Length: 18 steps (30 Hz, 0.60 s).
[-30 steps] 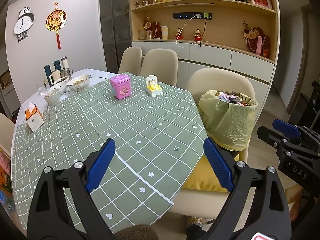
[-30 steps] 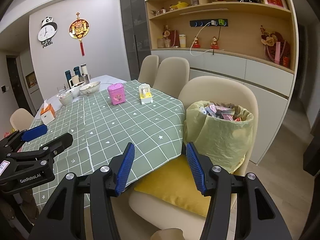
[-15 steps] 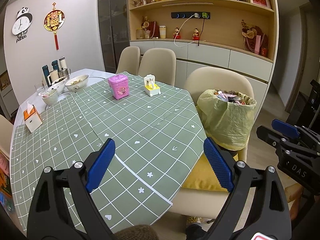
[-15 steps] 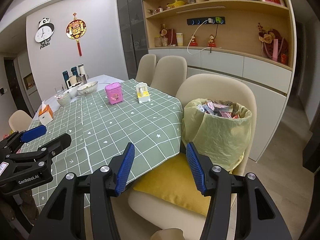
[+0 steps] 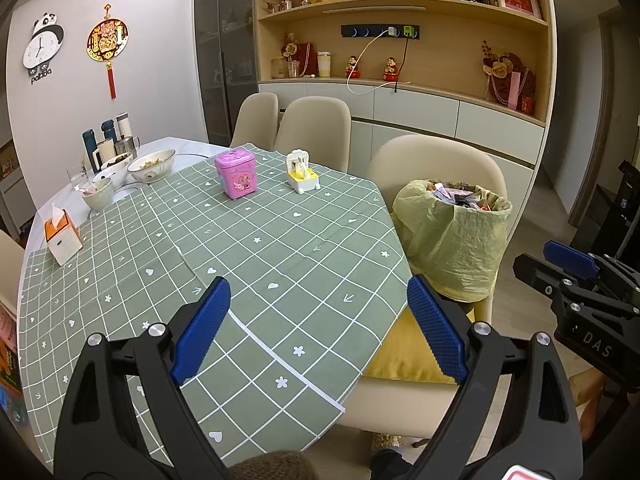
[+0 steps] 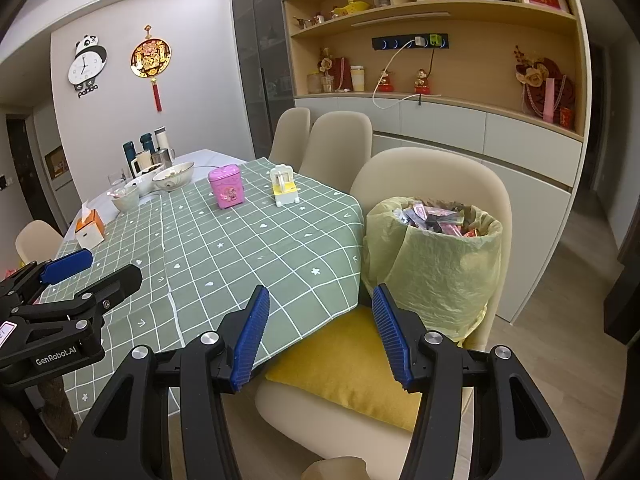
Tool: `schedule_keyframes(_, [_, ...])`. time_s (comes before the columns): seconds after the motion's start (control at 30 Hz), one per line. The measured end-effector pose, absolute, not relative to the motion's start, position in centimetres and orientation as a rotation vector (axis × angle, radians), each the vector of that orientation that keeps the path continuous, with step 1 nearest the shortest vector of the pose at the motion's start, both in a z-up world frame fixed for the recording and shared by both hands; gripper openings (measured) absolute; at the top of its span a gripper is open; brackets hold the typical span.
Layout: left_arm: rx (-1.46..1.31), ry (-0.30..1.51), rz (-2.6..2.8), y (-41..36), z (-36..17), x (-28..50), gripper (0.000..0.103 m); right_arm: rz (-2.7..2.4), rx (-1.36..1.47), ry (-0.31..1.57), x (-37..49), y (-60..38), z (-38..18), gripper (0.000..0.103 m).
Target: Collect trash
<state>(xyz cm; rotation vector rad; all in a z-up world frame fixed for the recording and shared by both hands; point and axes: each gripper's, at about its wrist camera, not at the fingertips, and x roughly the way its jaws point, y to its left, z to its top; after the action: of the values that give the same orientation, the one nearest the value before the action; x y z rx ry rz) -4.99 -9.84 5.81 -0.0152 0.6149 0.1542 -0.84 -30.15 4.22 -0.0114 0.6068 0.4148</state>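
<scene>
Upright trash bin (image 6: 440, 264), yellow-green liner, brimful of wrappers, stands on chair (image 6: 436, 172).

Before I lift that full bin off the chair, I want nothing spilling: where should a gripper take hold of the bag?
Probably the yellow-green bag's folded-over rim, from above on the open right side: wrappers are heaped to the top, and the chair back and table block other sides.

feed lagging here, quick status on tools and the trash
Left tool open, empty. Right tool open, empty. Trash bin full, on chair. Nothing blocking.
</scene>
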Motion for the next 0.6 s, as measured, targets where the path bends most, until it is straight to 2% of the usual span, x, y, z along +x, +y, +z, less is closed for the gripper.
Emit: schedule_keyframes(0.6, [-0.011,0.603,0.137,-10.06,5.89,-5.12,0.086,0.389,-0.003,0.598,-1.59,-29.79,4.46,0.051])
